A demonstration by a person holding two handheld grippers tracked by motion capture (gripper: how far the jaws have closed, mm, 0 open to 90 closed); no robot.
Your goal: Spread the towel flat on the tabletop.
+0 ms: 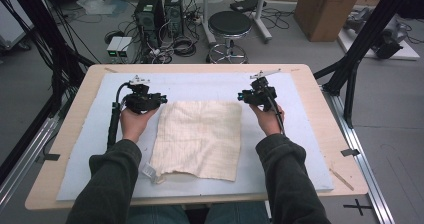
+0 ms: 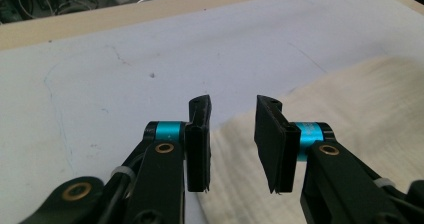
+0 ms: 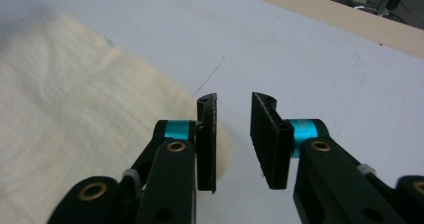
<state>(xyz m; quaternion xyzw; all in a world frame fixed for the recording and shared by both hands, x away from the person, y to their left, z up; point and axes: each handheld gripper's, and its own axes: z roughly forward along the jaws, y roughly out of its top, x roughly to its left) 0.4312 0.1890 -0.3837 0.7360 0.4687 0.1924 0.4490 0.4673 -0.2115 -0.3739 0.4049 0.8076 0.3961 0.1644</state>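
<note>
cloth (image 1: 199, 138) flat on mat (image 1: 210, 86) | tag (image 1: 149, 171) unreadable

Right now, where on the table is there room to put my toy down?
The blue mat is bare beyond the cream cloth's far edge, between the left hand-held gripper and right hand-held gripper. A bare strip also runs right of the right sleeve. The middle is covered by cloth.

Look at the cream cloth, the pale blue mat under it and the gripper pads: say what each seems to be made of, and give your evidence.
Cloth: probably woven cotton, matte; a faint grid texture and soft, wavy edges show. Mat: perhaps foam or felt sheet, matte, with scuffs and thin marks. Pads: look like black rubber or foam, dull with rough edges.
</note>
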